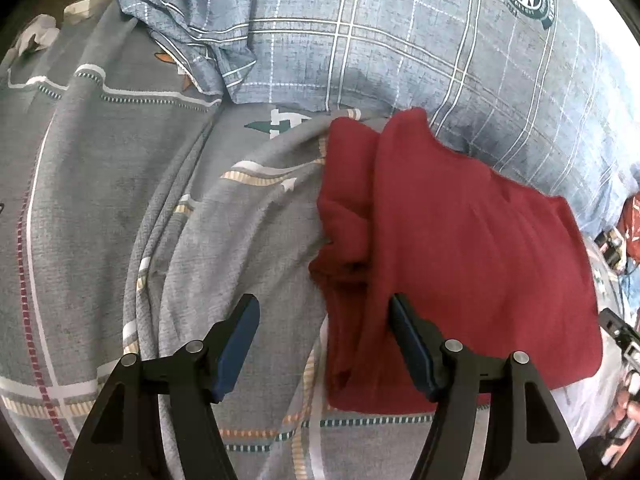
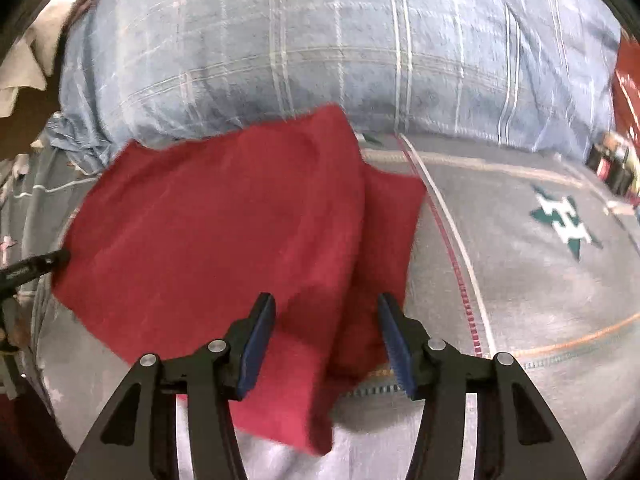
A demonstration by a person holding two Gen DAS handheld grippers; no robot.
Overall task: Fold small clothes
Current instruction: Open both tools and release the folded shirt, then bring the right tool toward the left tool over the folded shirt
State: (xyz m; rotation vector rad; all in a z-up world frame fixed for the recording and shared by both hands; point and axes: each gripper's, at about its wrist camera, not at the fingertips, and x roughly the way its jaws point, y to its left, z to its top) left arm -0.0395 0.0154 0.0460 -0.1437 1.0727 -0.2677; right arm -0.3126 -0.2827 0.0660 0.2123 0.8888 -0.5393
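A small dark red garment (image 1: 460,256) lies folded on the grey patterned bedsheet (image 1: 100,200), its far corner against the pillow. A narrower layer sticks out along its left edge in the left wrist view. My left gripper (image 1: 324,312) is open and empty, hovering over the garment's left edge near its front. In the right wrist view the red garment (image 2: 224,248) lies mid-frame with a lower layer showing on its right. My right gripper (image 2: 326,312) is open and empty just above the garment's front right part. The left gripper's tip (image 2: 36,264) shows at the left edge.
A blue-grey plaid pillow (image 1: 400,40) lies behind the garment, also in the right wrist view (image 2: 320,48). The bedsheet (image 2: 540,260) has ridges and wrinkles on the left. Red and dark items (image 2: 624,120) sit at the bed's right edge.
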